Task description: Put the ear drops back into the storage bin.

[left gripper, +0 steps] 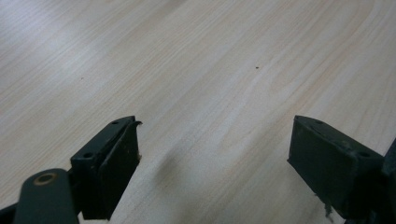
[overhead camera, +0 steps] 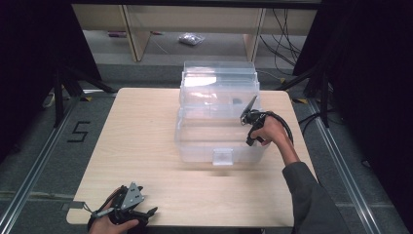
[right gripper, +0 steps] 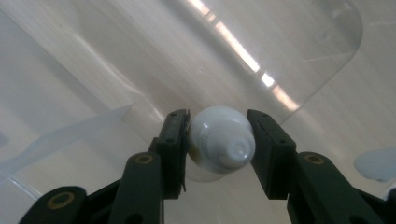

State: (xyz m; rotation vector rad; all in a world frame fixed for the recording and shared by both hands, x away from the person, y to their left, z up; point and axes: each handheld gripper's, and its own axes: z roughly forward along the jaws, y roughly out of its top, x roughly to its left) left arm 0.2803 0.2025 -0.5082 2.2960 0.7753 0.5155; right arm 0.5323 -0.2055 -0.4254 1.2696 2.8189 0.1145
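A clear plastic storage box (overhead camera: 195,146) stands on the wooden table (overhead camera: 136,146), its lid (overhead camera: 219,78) raised at the back. My right gripper (overhead camera: 245,120) is at the box's right rim, pointing into it. In the right gripper view my right gripper (right gripper: 218,115) is shut on a white rounded container with a cap (right gripper: 222,140), seen end on, with the clear box wall (right gripper: 280,56) behind it. My left gripper (overhead camera: 148,213) rests near the table's front left corner. In its own view the left gripper (left gripper: 215,140) is open over bare wood, with nothing between the pads.
A latch tab (overhead camera: 222,157) sits on the box's front wall. Beyond the table are shelf legs (overhead camera: 139,34), a small bag on the floor (overhead camera: 191,39) and cables (overhead camera: 282,39). Bare wood lies left of the box.
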